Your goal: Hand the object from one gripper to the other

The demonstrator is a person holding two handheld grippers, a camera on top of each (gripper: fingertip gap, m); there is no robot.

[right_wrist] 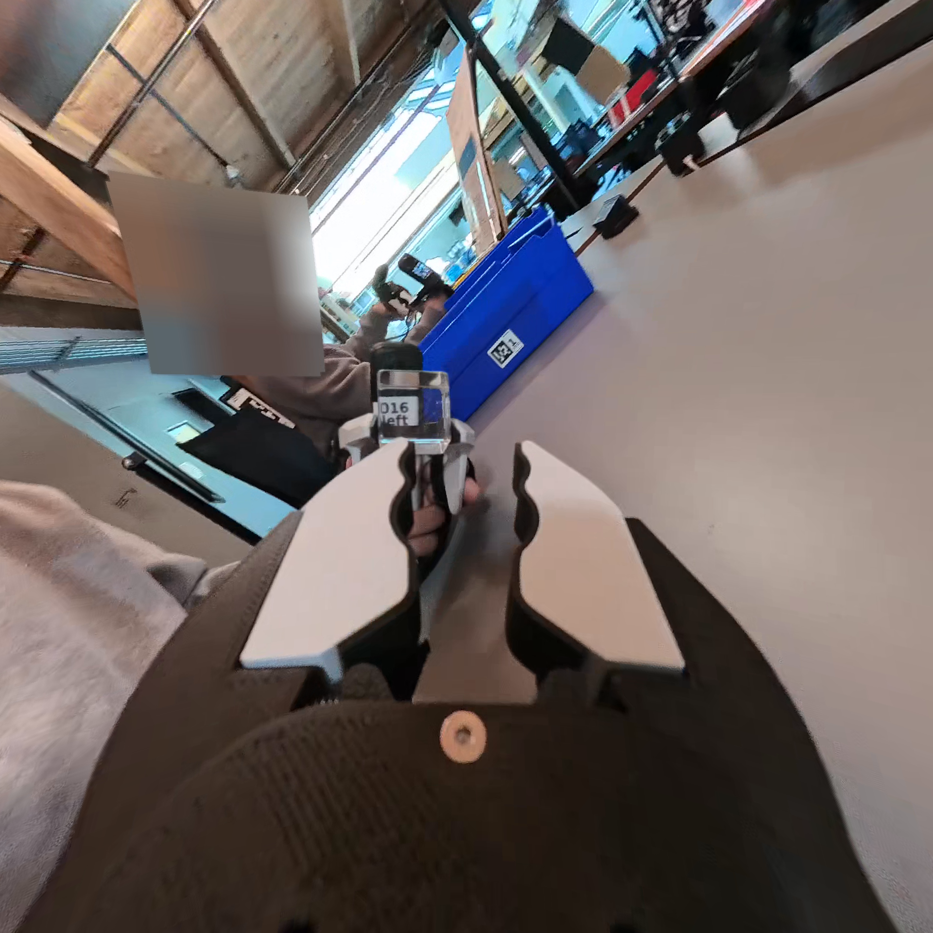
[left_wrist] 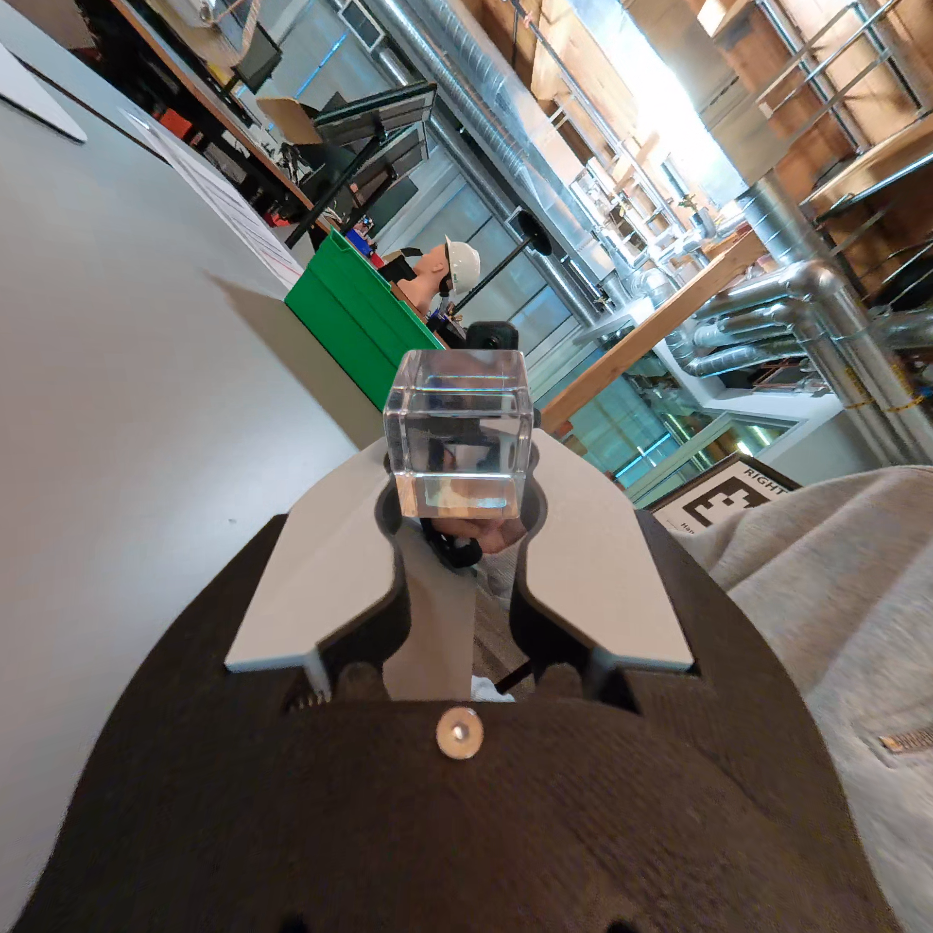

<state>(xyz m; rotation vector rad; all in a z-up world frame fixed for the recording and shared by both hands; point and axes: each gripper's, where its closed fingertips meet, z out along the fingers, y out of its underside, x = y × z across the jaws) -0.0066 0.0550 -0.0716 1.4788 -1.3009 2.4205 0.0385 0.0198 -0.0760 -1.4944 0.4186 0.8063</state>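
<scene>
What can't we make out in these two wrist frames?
- Left wrist view: the left gripper fingertips' contact faces, hidden behind the clear cube.
- Left wrist view: the right gripper, hidden behind the cube; only a marker board, cut off by a grey sleeve.
- Right wrist view: how far the open right gripper is from the cube.
- Right wrist view: room background, motion-blurred.

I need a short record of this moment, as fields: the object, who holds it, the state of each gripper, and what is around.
object: clear cube, transparent, held off the table
holder: left gripper, closed on the cube's lower part at the fingertips
right gripper: open, nothing between its fingers, facing the cube, not touching it
handover: not yet done
table: pale surface
green bin: at the table edge
blue bin: on the table, behind the cube
person: grey sleeve beside the left gripper
</scene>
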